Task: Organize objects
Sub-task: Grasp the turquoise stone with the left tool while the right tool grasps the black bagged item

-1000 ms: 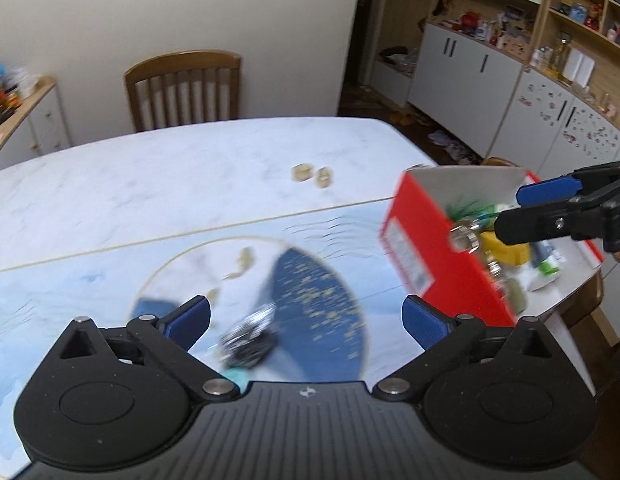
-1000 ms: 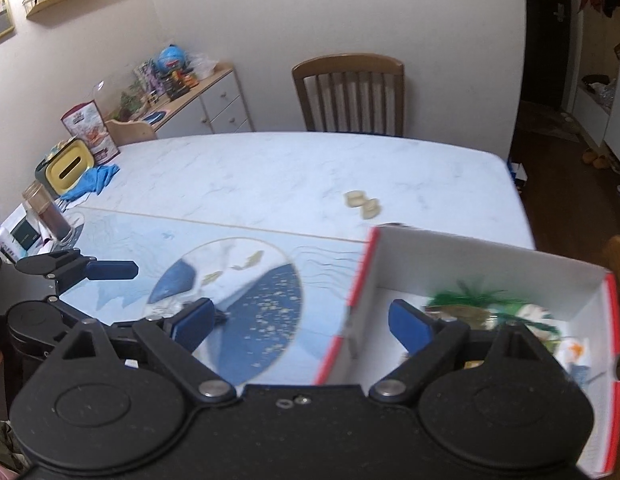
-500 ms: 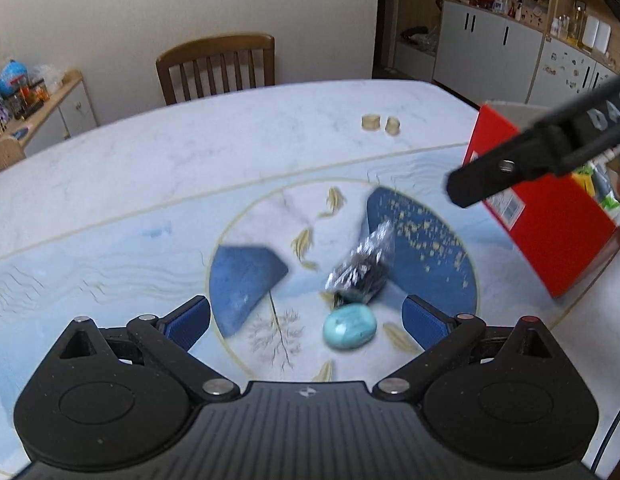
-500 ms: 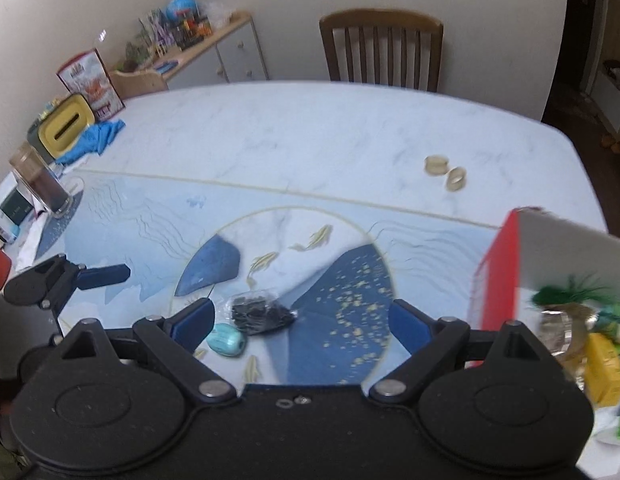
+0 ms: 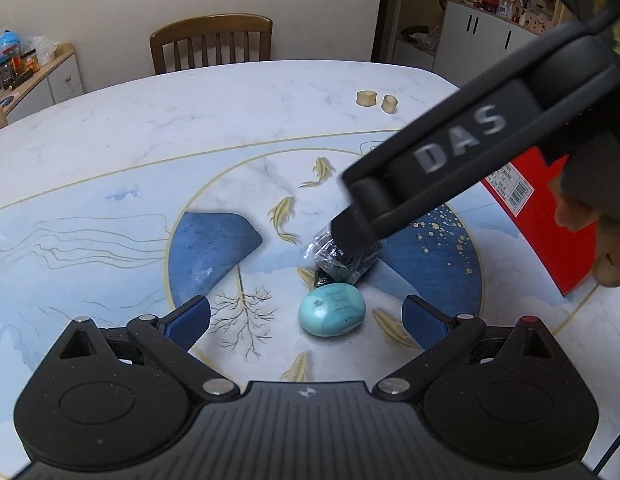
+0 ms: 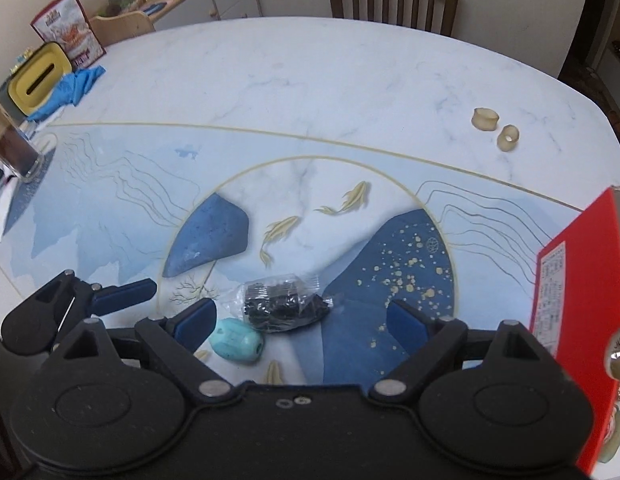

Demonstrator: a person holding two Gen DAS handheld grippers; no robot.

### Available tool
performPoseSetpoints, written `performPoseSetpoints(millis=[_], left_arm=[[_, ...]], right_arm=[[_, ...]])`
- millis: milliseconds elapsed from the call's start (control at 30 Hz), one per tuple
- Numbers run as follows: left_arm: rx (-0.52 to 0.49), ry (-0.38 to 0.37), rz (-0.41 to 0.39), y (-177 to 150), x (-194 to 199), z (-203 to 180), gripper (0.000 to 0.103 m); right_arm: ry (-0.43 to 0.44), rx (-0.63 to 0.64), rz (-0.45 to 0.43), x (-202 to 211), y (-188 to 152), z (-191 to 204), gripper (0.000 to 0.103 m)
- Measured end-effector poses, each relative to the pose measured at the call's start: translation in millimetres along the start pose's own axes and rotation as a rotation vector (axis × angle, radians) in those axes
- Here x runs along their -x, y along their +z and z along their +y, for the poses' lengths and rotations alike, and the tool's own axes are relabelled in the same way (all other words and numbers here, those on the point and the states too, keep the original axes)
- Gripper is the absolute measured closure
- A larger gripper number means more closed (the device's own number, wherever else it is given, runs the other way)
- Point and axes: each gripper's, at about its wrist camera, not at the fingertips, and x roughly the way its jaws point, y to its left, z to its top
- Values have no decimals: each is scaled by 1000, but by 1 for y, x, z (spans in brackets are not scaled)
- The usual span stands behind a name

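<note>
Beside the red cardboard box, the right gripper hangs wide open around the clear bag of black bits, ready to grab it. The left gripper is open too, near the smooth turquoise stone.

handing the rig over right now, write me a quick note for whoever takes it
Left claw: open, holding nothing, low over the table with the turquoise egg-shaped object just ahead between its fingers.
Right claw: open, holding nothing, lined up on the clear packet of black pieces; no grip yet.
Packet and egg lie side by side on the table. The red box at the right edge already holds some things, mostly out of view here.
Two small tan rings sit further back.
Left to do: packet and egg into the box; probably the rings too.
</note>
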Motion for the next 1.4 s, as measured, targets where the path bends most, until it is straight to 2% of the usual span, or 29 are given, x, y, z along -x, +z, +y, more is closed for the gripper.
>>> performPoseSetpoints(millis=[167,367,467,600,667,733,867,933,1100,1400], left_arm=[[-31,33,-10,-5,-7,-8,0],[-33,26,-16,-4,-11,-12,2],[-43,27,-7,-4,-13,-14,13],[-43,19,10,-6,-16,-13,31],[-54,24,6,-7,-15,-15,35],[-60,17,4,-8,-13,-16,42],[-74,20,5,-7,-13,-18,48],[-75,19,5,-7,-13,-19,56],[-86,2,9,-4,-15,-22,64],[-79,-29,6,2,-12,-21,64]], right_arm=[[4,14,11,-15,-1,0,16],[-3,13,-2,-23,0,-1,23],[-3,29,-8,-26,4,2,26],[2,49,-14,-30,7,7,37],[2,59,-13,-31,7,9,44],[1,62,-8,-31,7,10,53],[10,32,-5,-30,4,5,61],[7,12,-4,-28,3,2,62],[21,-59,-6,-20,-1,-9,66],[54,-179,-43,17,-19,-37,69]])
